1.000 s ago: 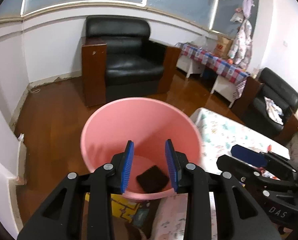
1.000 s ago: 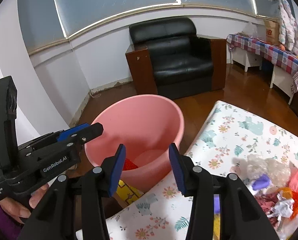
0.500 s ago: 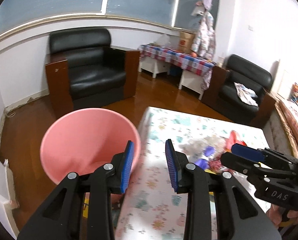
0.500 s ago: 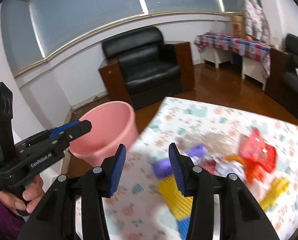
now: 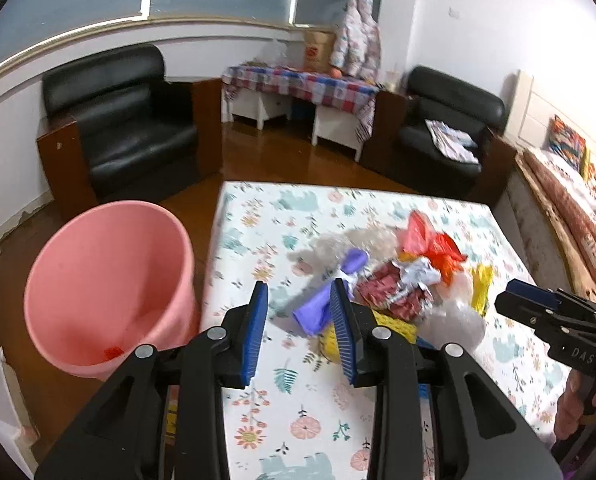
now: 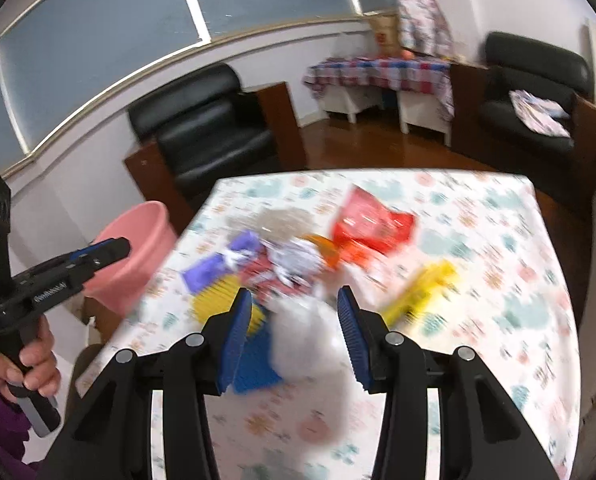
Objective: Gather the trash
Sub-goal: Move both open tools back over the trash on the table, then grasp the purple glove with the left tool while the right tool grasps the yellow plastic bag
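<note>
Both grippers have swung from the pink bin (image 5: pixel 109 288) over to the table (image 5: pixel 257 216).
Trash pile (image 5: pixel 390 280) sits mid-table, right of the bin; left gripper (image 5: pixel 300 334) and right gripper (image 6: pixel 295 338) hover above it, jaws apart, empty.

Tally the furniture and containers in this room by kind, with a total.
Black armchair: 2
Pink bucket: 1
Table with floral cloth: 1
Side table with checked cloth: 1
Total: 5
</note>
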`<action>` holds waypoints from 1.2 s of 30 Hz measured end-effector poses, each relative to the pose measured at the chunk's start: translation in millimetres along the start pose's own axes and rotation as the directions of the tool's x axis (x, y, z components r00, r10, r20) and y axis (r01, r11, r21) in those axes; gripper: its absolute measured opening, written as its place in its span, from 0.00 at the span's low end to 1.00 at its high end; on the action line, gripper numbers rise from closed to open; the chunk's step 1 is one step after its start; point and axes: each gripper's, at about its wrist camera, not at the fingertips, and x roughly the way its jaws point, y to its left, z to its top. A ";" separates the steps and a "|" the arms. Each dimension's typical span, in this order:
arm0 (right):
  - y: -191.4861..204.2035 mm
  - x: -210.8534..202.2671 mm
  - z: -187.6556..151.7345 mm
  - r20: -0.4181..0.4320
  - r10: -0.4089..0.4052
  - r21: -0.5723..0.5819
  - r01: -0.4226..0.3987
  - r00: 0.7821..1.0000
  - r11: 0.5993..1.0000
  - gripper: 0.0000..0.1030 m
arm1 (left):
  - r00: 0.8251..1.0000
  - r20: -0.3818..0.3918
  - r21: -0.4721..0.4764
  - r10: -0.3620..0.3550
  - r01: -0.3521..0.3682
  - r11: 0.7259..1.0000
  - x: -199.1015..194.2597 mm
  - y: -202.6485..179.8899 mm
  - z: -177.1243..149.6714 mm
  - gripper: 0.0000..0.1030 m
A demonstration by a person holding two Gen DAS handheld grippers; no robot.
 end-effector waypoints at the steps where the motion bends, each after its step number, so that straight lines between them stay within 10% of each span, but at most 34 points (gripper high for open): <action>1: -5.4 1.0 -3.2 -0.008 -0.012 0.018 0.012 1.000 1.000 0.43 | 1.000 -0.009 0.004 -0.005 0.005 1.000 3.0 -0.5 -0.1 0.32; 11: -54.9 15.2 -11.5 -0.067 -0.051 0.196 0.063 0.996 0.979 0.43 | 0.996 -0.083 0.070 -0.030 0.036 0.997 37.2 -8.5 2.4 0.32; 36: -61.3 61.7 -1.2 -0.138 -0.129 0.203 0.156 0.982 0.967 0.43 | 0.975 -0.217 0.170 -0.050 0.088 0.982 99.2 -10.7 -3.9 0.31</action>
